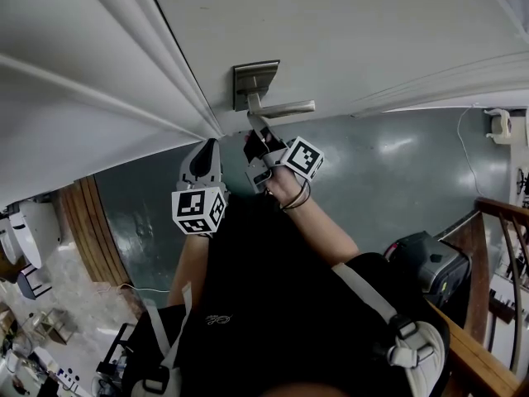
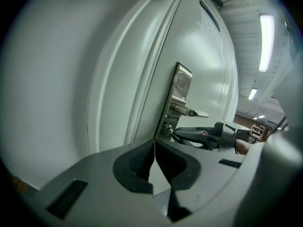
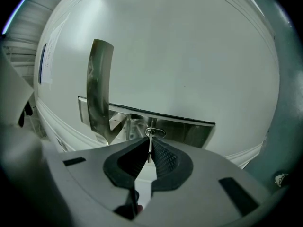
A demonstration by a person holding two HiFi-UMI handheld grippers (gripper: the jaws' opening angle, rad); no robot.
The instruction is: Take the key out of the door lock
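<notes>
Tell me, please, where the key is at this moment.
In the right gripper view the key sits at centre, pinched between the jaws of the right gripper, its tip in the lock plate just below the door handle.

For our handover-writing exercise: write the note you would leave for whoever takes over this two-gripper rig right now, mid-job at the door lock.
Right gripper: shut on the key, which sits in the lock below the lever handle of the white door.
Left gripper: shut, empty, held near the door's edge.
Done: key gripped.
Left: draw the key straight out of the lock; it is not yet out.
</notes>
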